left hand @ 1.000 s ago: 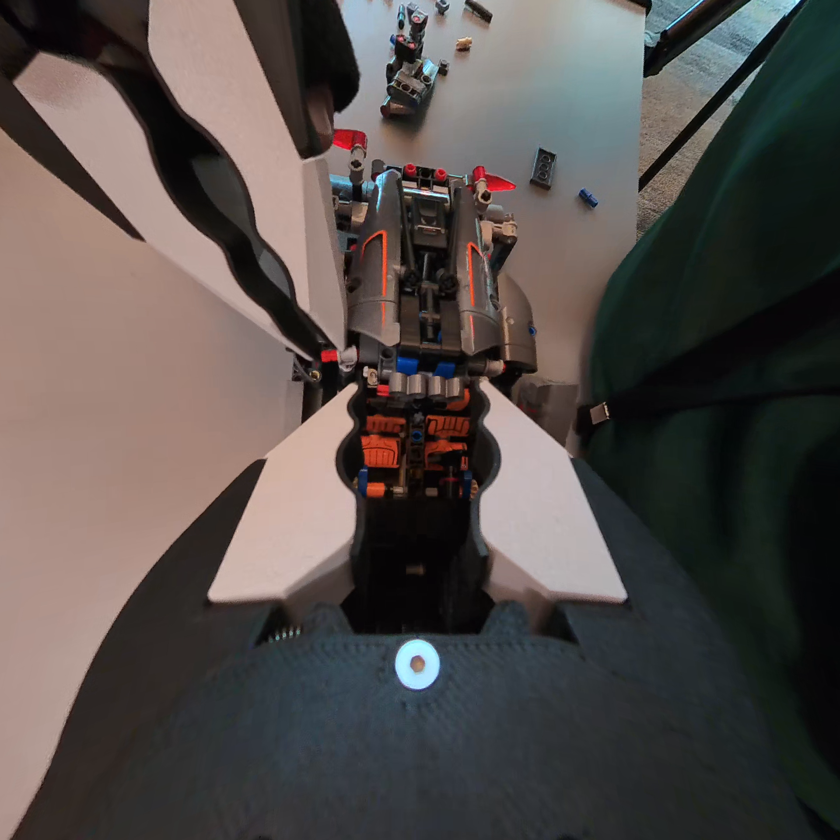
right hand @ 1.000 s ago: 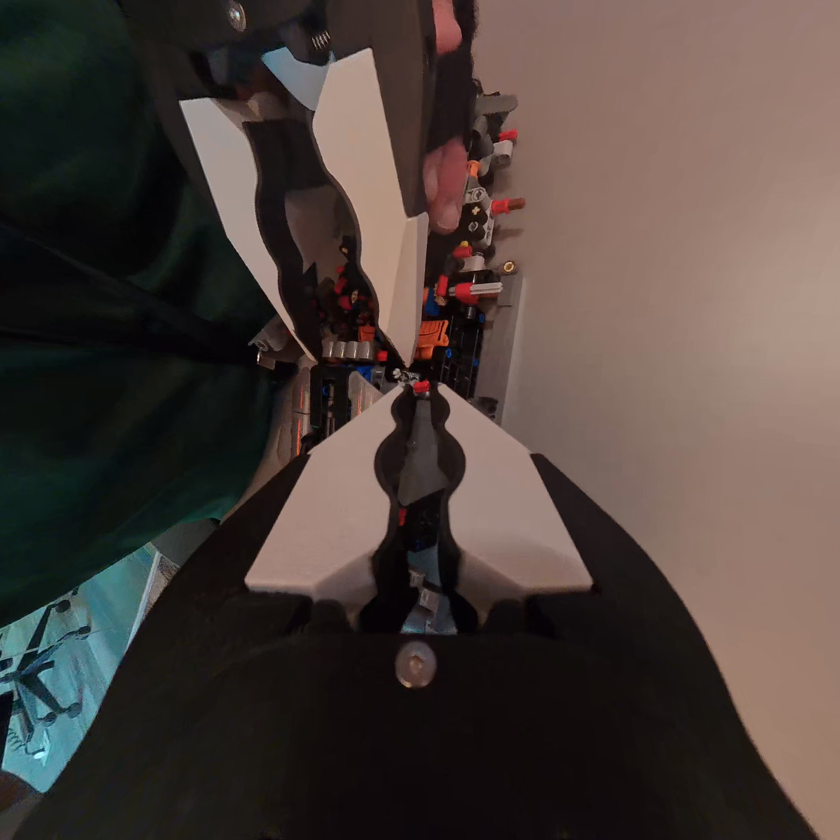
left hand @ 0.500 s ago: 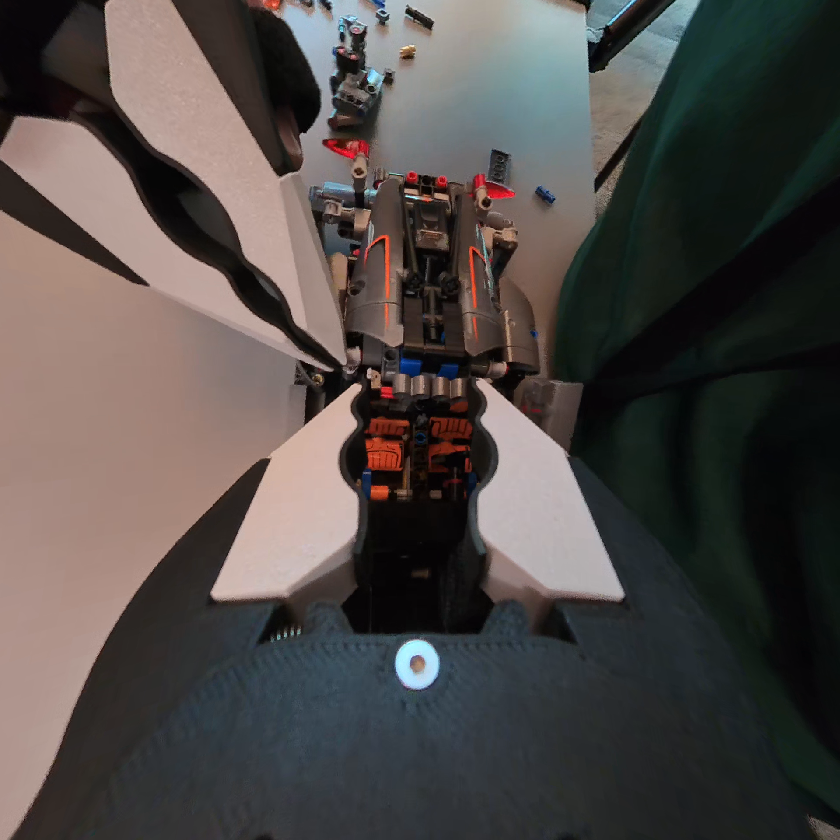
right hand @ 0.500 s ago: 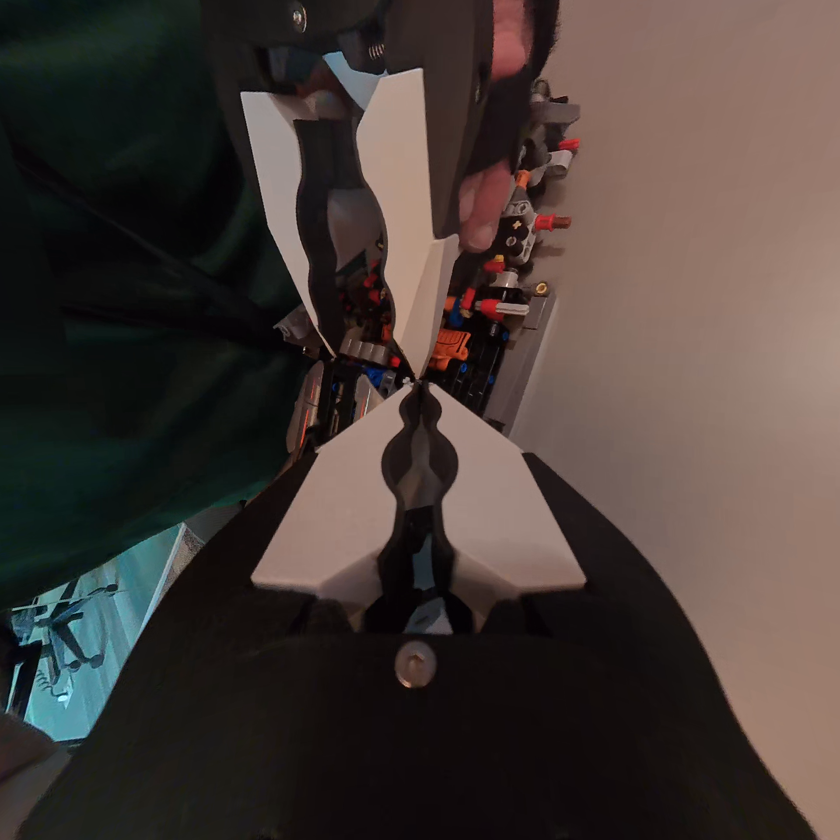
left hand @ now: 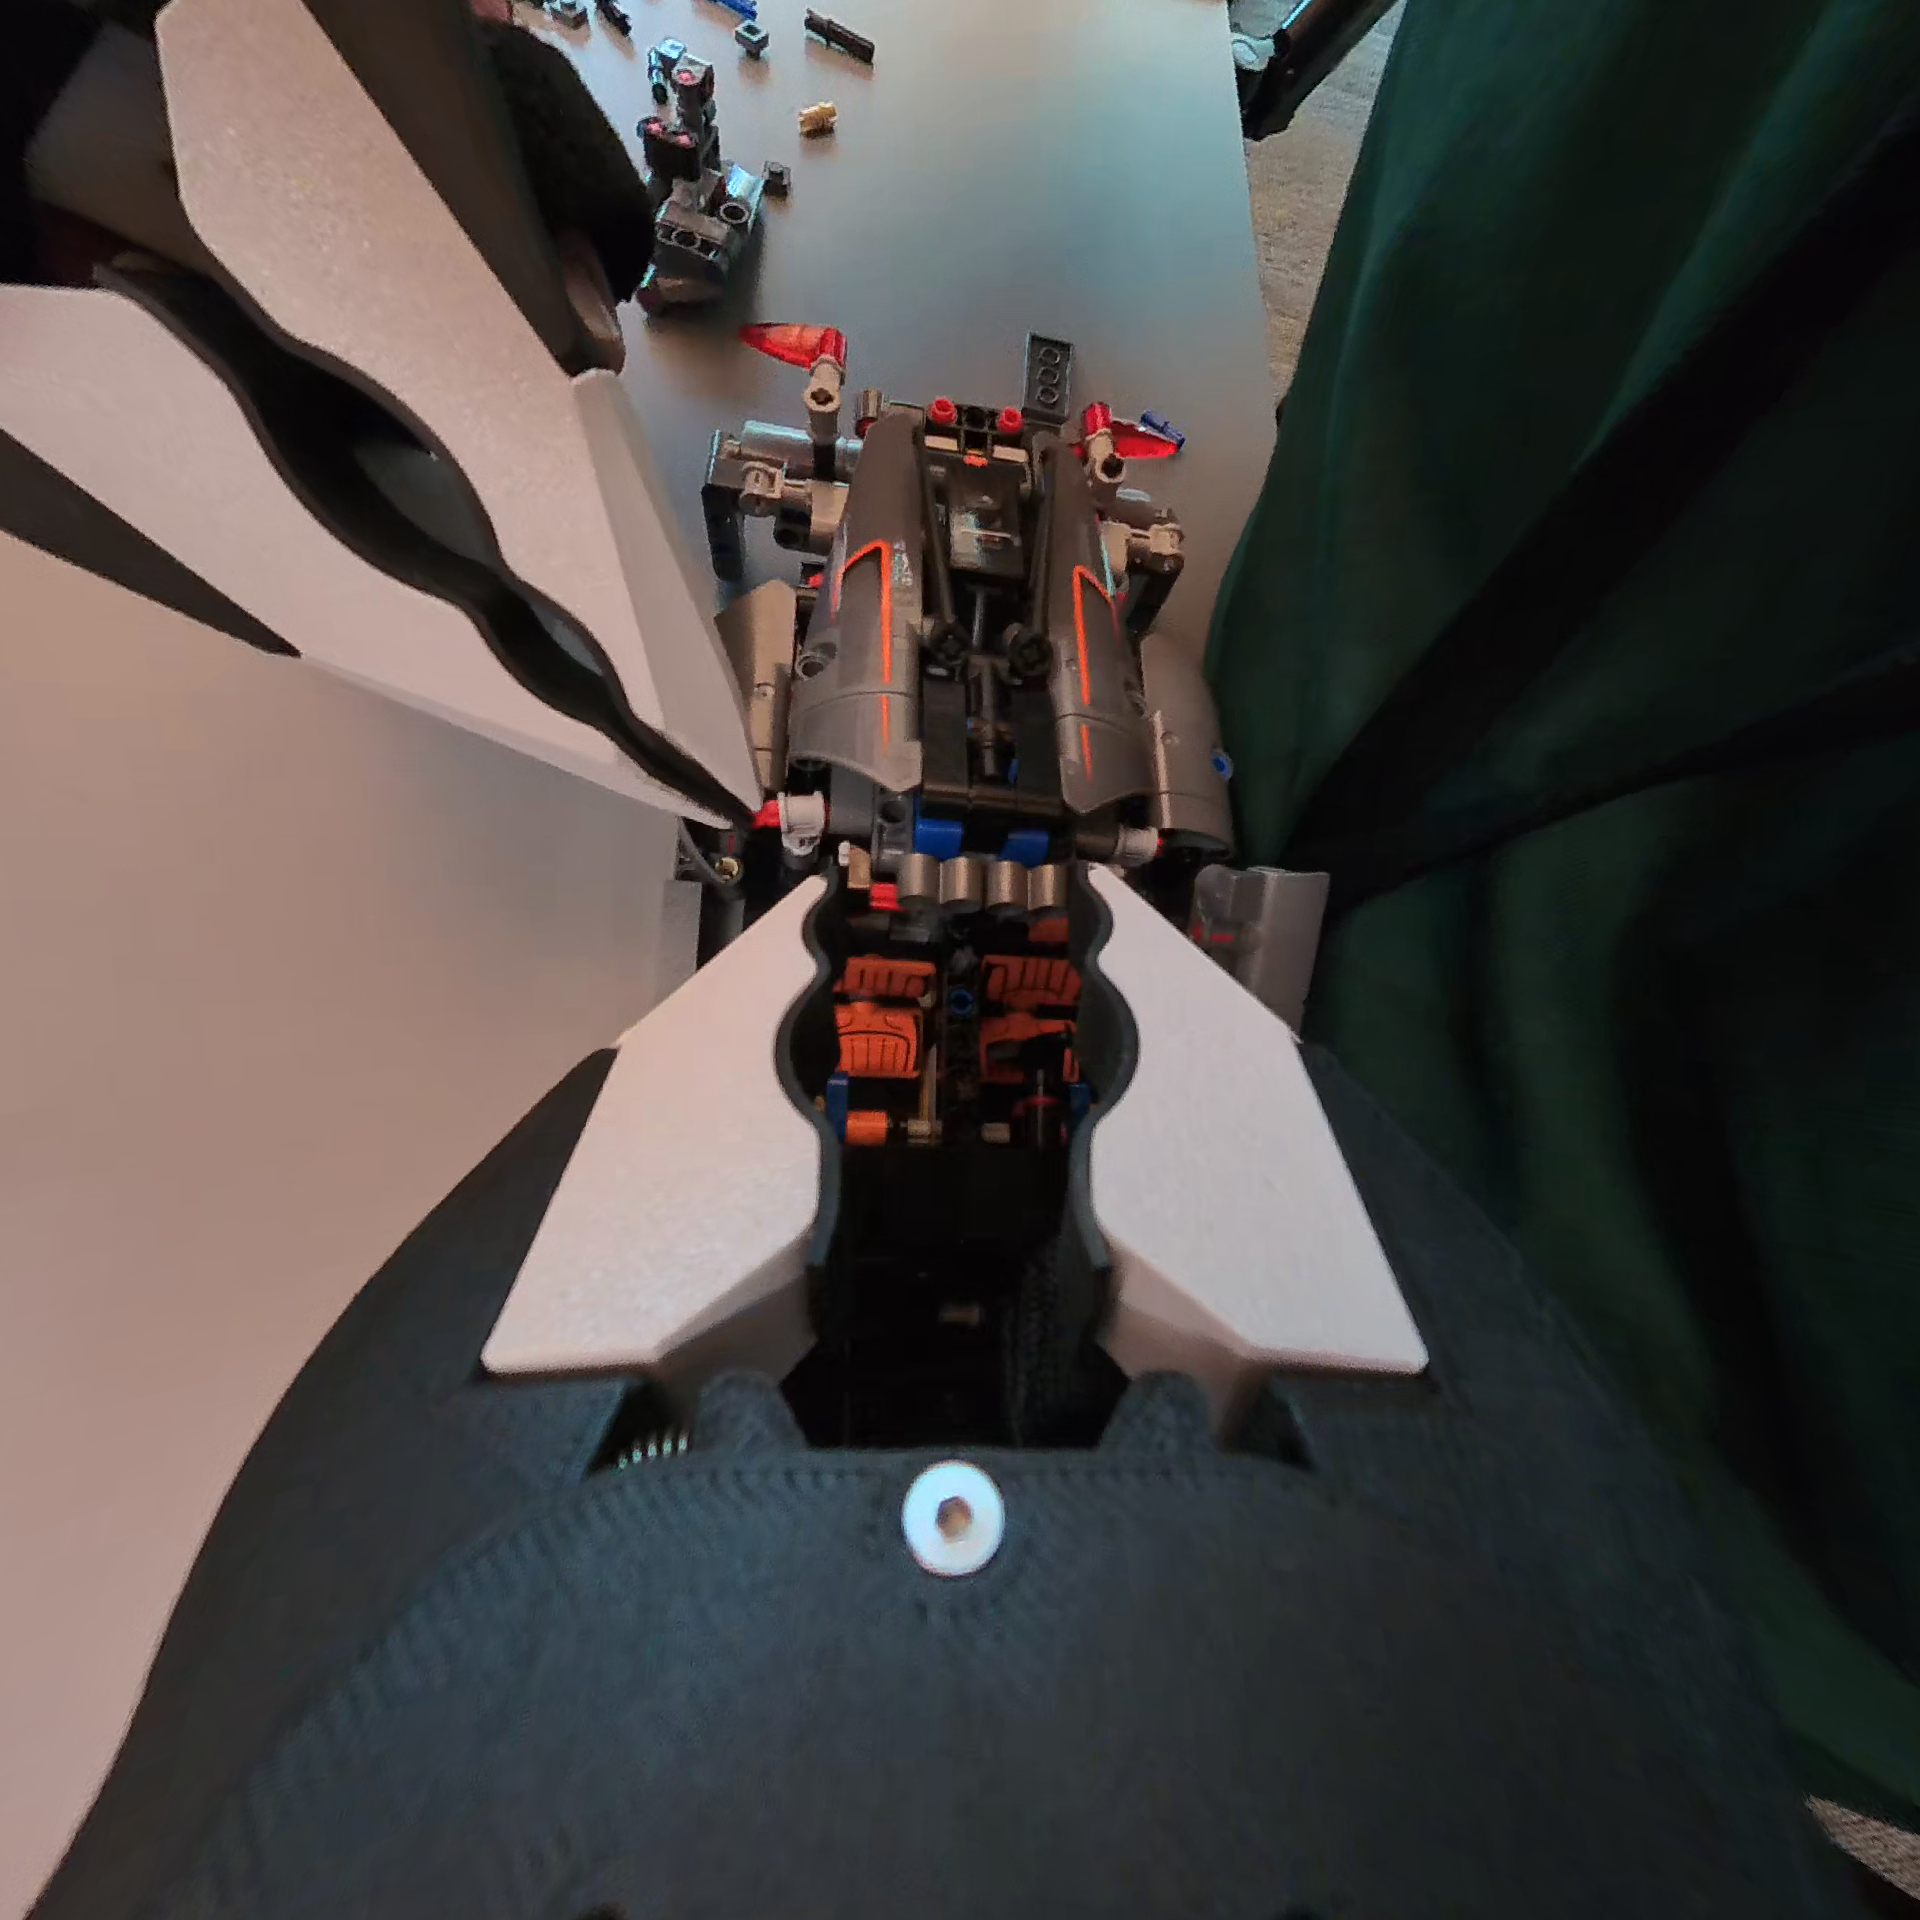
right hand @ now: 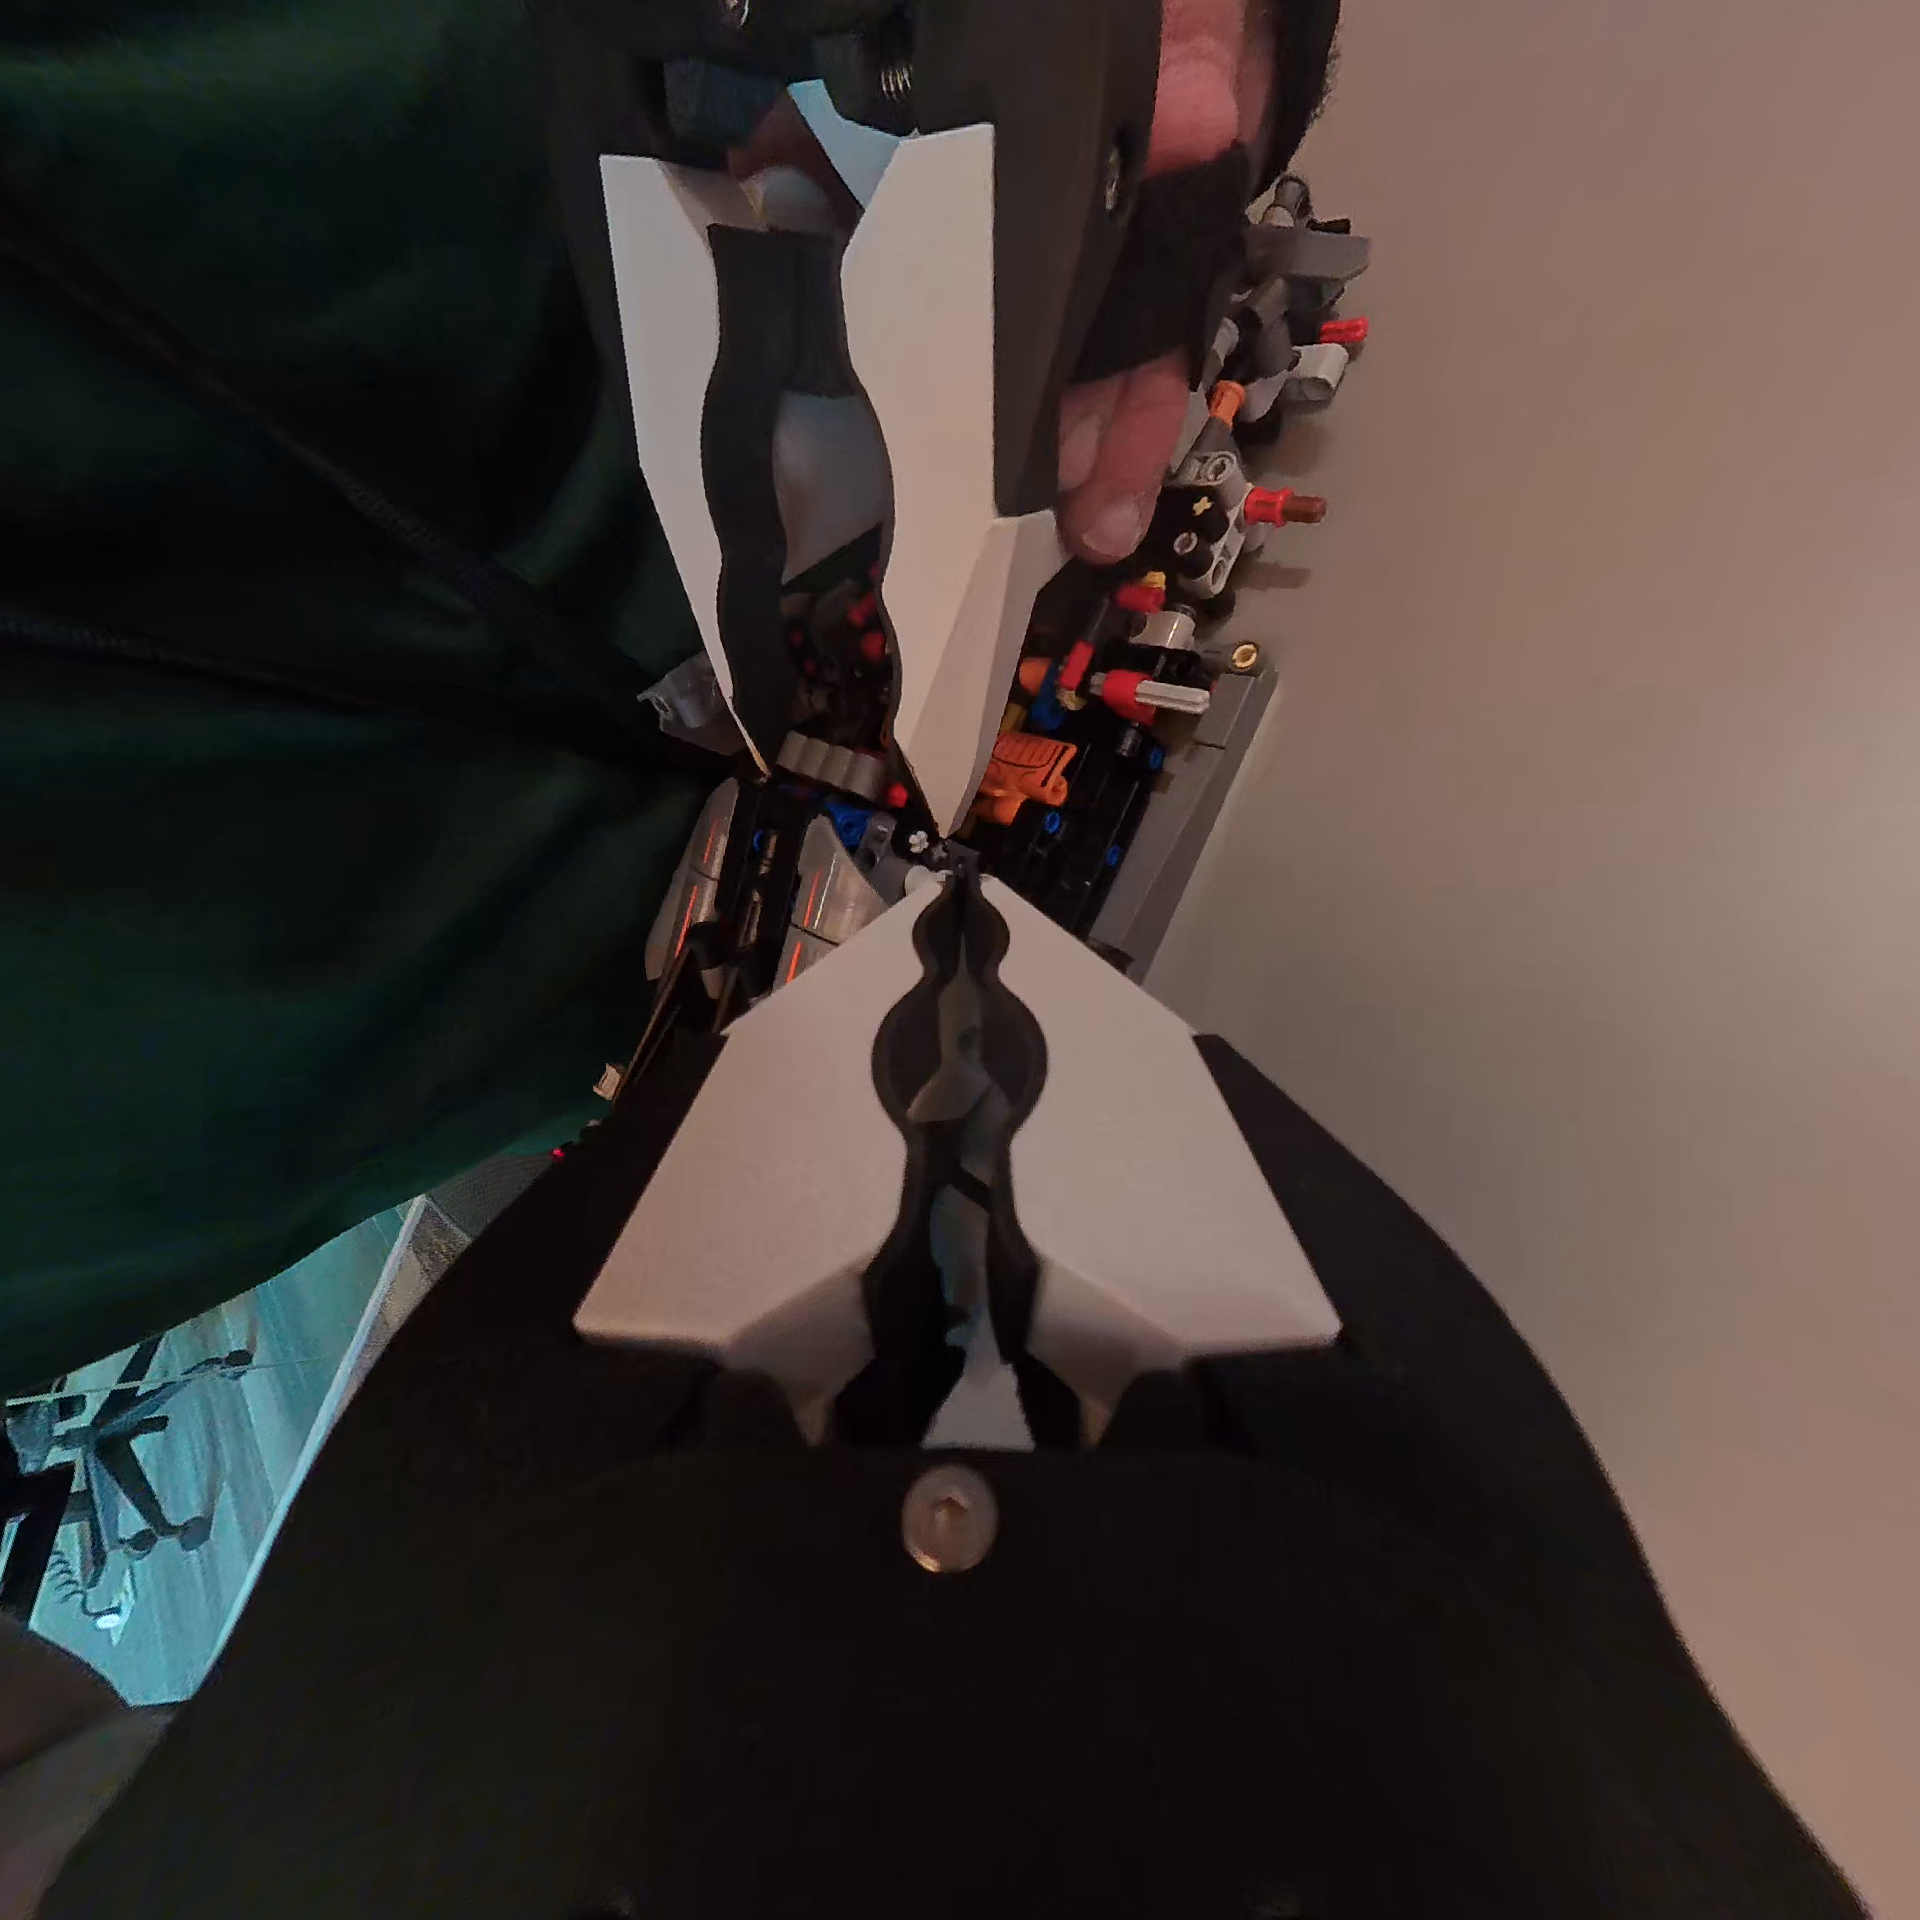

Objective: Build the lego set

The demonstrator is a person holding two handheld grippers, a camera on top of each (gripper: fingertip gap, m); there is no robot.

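White table, more visible than before; left hand-held gripper clamping lego car, right hand-held gripper newly closed.

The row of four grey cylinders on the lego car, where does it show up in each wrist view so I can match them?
Left wrist view: the row of grey cylinders sits just above centre, between the left gripper fingertips.
Right wrist view: the row lies left of centre, at the far gripper's fingertips.
Shared landmark: the orange seat, beside the row in both.
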